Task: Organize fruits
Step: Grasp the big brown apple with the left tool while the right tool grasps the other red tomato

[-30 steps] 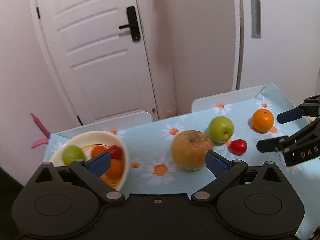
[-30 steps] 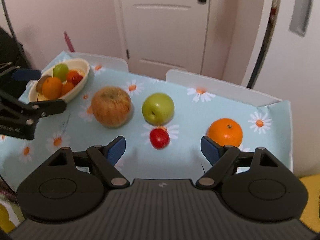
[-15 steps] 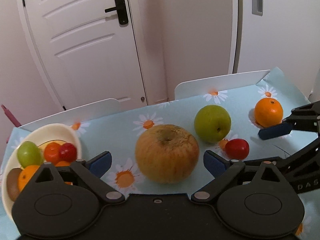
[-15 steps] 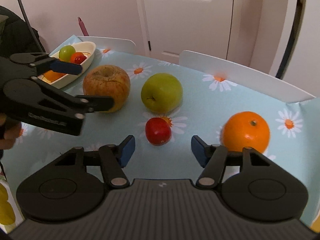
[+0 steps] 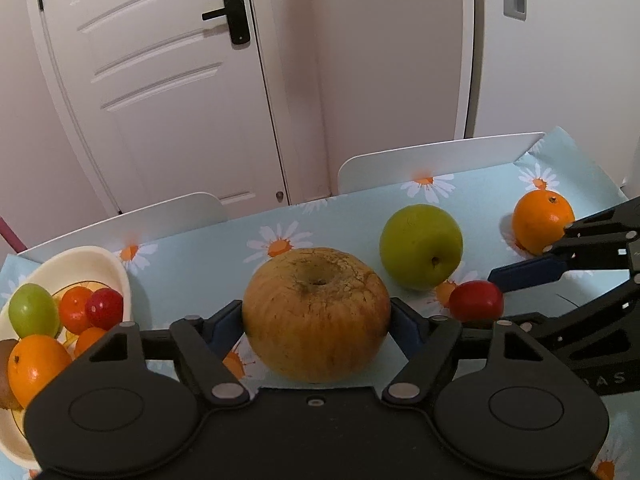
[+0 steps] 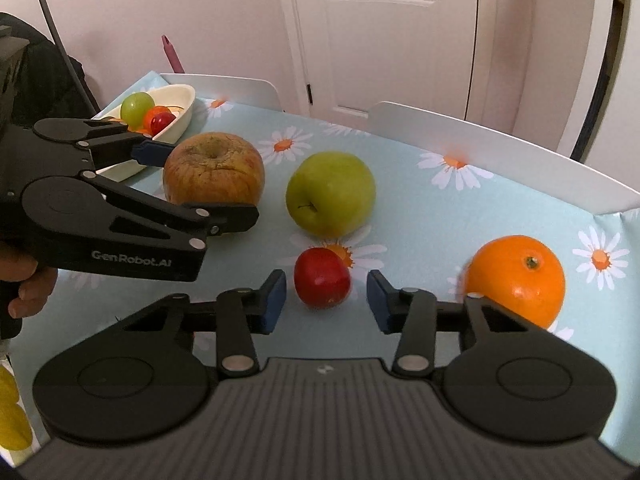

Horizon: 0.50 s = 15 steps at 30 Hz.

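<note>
The left gripper is closing its jaws on the russet apple, blue pads touching both flanks, while the right gripper is narrowing around the small red fruit, pads just short of it. Beyond the russet apple, the green apple and orange are sitting to its right on the daisy tablecloth, and the cream bowl of fruit is lying left.

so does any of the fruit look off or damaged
Yes: the big yellow-brown apple between the left gripper fingers has wrinkled, russeted skin around the stem pit, as if old or shrivelling. The green apple, small red fruit and orange look smooth and sound.
</note>
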Tool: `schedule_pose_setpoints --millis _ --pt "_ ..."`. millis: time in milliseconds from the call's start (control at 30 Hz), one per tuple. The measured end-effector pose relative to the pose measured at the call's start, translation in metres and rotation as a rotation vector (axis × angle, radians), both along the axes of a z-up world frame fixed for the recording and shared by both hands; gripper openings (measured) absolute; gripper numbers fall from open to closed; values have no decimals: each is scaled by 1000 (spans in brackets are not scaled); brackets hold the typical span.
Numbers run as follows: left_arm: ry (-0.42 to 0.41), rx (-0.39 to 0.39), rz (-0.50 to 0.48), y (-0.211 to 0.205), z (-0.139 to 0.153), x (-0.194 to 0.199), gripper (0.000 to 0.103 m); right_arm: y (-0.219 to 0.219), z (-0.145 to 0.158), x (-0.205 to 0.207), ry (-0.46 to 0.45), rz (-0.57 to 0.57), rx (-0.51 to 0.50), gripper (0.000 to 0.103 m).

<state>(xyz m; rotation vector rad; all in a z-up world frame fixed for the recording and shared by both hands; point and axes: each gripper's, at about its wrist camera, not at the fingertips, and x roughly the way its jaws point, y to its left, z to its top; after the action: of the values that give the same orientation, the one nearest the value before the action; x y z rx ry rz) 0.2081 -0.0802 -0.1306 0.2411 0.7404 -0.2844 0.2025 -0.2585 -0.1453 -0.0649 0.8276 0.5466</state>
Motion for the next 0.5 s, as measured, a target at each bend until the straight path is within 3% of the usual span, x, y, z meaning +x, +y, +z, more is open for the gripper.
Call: schedule_pose_setpoints --millis 367,433,500 --pt "4 13 4 0 2 -6 79 1 1 2 -8 15 3 53" --pt "4 18 5 0 2 -7 79 2 2 2 -15 23 0 45" --pt "4 18 7 0 2 -8 79 3 3 1 -22 29 -8 45"
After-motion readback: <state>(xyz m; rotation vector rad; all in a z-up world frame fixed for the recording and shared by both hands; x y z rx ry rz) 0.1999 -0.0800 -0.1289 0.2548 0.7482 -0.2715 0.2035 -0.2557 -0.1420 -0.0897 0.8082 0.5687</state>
